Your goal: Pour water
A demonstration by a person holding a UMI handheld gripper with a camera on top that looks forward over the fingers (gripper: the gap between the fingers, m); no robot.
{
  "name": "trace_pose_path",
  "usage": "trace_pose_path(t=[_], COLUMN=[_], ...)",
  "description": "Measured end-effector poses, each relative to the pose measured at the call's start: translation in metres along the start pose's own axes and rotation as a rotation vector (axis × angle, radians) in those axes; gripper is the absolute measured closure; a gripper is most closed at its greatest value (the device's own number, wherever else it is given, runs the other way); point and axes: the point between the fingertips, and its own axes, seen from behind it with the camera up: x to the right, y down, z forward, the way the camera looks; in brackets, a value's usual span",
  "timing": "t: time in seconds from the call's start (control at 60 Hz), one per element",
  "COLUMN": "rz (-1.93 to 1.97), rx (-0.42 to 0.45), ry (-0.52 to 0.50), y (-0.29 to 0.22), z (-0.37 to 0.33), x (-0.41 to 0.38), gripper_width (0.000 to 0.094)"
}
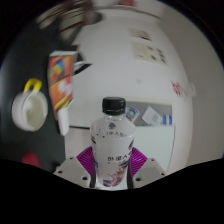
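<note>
Claw: your gripper (112, 166) sits low in the view, and its two fingers reach up either side of the bottle.
Pads: the magenta pads (88, 160) lie against the bottle's lower sides, left and right, so you are pinching the bottle between them.
Bottle: the clear plastic bottle (112, 140) stands upright between your fingers, with a white label carrying dark print around its body.
Cap: a dark cap (113, 103) is on the neck.
Water: you cannot tell the level through the label.
Surface: a white table (150, 75) spreads out beyond the bottle.
Mug: a white mug (30, 108) is off to the left of the bottle, well apart from it, seen from above with its opening showing.
Carton: a tall box (62, 82) with red and orange print stands just beside the mug, between mug and bottle but nearer the mug.
Small items: a few printed packets (150, 115) lie on the table to the right of the cap; one more (150, 50) lies farther off.
</note>
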Motion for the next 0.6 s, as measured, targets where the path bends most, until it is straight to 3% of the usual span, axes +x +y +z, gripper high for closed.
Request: trace_pose_path(t=[0.133, 0.25, 0.367, 0.4, 0.417, 0.467, 0.6], rz=[0.539, 1.01, 1.342, 1.382, 1.385, 1.429, 1.512], rx=[-0.038, -0.043, -0.094, -0.106, -0.127, -0.152, -0.24], ry=[0.045, 0.01, -0.074, -0.098, -0.085, -0.113, -0.174], y=[0.016, 0.038, 0.062, 0.068, 0.047, 0.072, 0.079], z=[-0.012, -0.015, -0.023, -0.023, -0.026, -0.022, -0.023], x=[0.059, 0.061, 0.03, 0.014, -0.001, -0.023, -0.096], gripper_width=[0.0527, 0.0527, 0.0529, 0.0529, 0.0529, 0.0528, 0.0529])
